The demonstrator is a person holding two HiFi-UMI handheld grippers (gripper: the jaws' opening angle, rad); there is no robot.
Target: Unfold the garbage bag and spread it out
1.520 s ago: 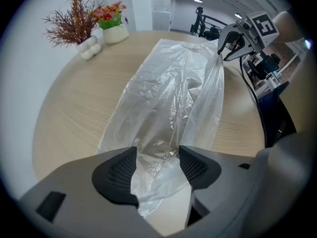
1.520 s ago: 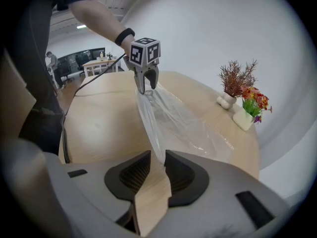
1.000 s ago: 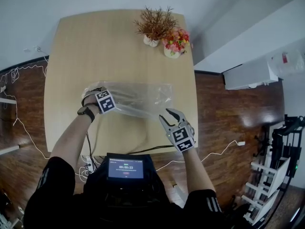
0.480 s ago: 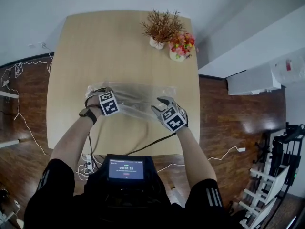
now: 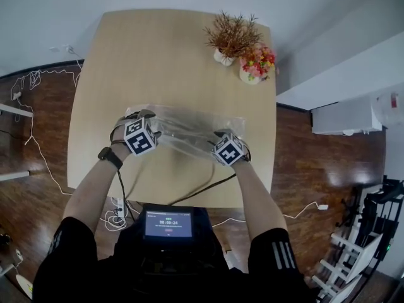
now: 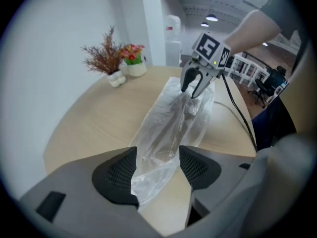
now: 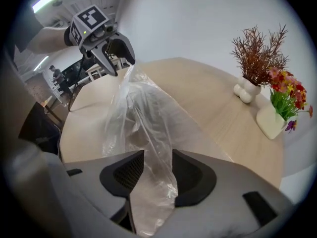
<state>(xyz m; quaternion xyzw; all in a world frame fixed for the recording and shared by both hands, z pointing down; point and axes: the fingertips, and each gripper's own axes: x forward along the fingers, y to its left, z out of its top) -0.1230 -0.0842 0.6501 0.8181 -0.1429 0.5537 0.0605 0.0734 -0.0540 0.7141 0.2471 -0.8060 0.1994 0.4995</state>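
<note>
Whereas a second ago the right gripper [image 6: 189, 93] hung off the bag by the near right edge of the surface [image 5: 151, 55], with nothing between its parted jaws, it now sits at the right end of the garbage bag [image 5: 186, 131]. It came in leftward and away from the person over that second. Its jaws stand apart with the clear film bunched between them. The film brushes both pads, but they do not look pressed together on it.

The left gripper [image 7: 124, 68] has hardly shifted. It keeps the bag's left end, its jaws clamped on a gathered fold of film that passes between the pads and hangs out below them.

Between the two grippers the bag runs left to right across the near half of the surface as a long, crumpled, half-folded band, much as before. Both gripper views show it lifted where the opposite jaws meet it and sagging toward the wood in between.

At the far right corner, well apart from the bag, the dried twig plant [image 5: 232, 38] in its white pot and the small pot of bright flowers [image 5: 255, 65] stand just beside each other, unmoved. A dark cable [image 5: 202, 188] still crosses the near edge of the surface below the right gripper.
</note>
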